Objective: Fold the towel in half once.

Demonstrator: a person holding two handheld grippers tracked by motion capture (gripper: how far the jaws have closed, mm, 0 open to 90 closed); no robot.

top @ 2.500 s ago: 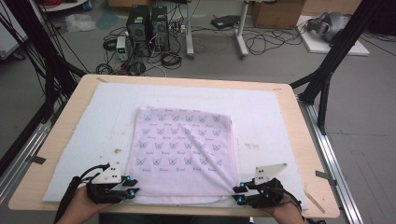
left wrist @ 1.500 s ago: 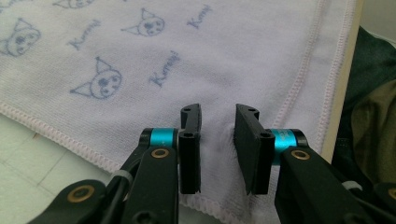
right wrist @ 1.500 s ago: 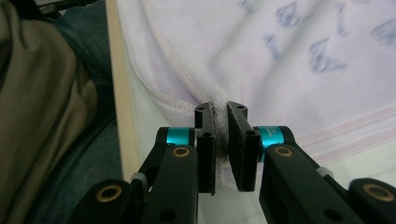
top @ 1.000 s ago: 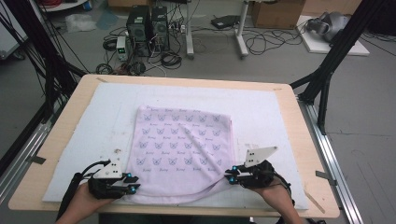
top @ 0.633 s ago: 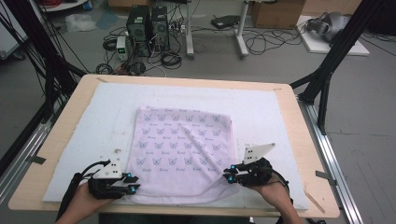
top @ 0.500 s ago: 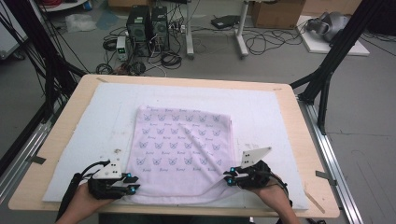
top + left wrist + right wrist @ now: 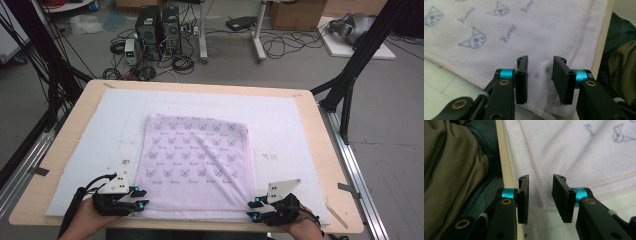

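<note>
cloth (image 7: 196, 165), pale lilac with a repeated blue cat-face print and stitched hem, lies flat on the white pad (image 7: 290, 125) that covers the wooden surface (image 7: 330, 165). its near edge runs along the near side of the pad, close to the surface's near rim, and one soft crease crosses it diagonally toward the near right corner.

left side first. my left gripper (image 7: 141, 197) sits at the cloth's near left corner, held by the left hand (image 7: 87, 220), pointing inward across the surface. in the left gripper view its jaws stand partly apart, having just been opening. a small puckered ridge of cloth rises in the gap between them, but the pads (image 7: 522, 75) stand clear of it on both sides, so i read no grip here. the hem of that corner runs beneath and beside the jaws.

right side next. my right gripper (image 7: 253, 209) sits just off the cloth's near right corner, under its grey three-cornered plate (image 7: 282, 189), in the right hand (image 7: 300, 229). in the right gripper view its jaws are likewise partly apart and have just been opening. the hemmed corner lies flat on the pad below and beyond the gap, and nothing is clamped between the pads (image 7: 559, 195). the surface's pale rim and the person's clothing show to the left of those jaws.
</note>
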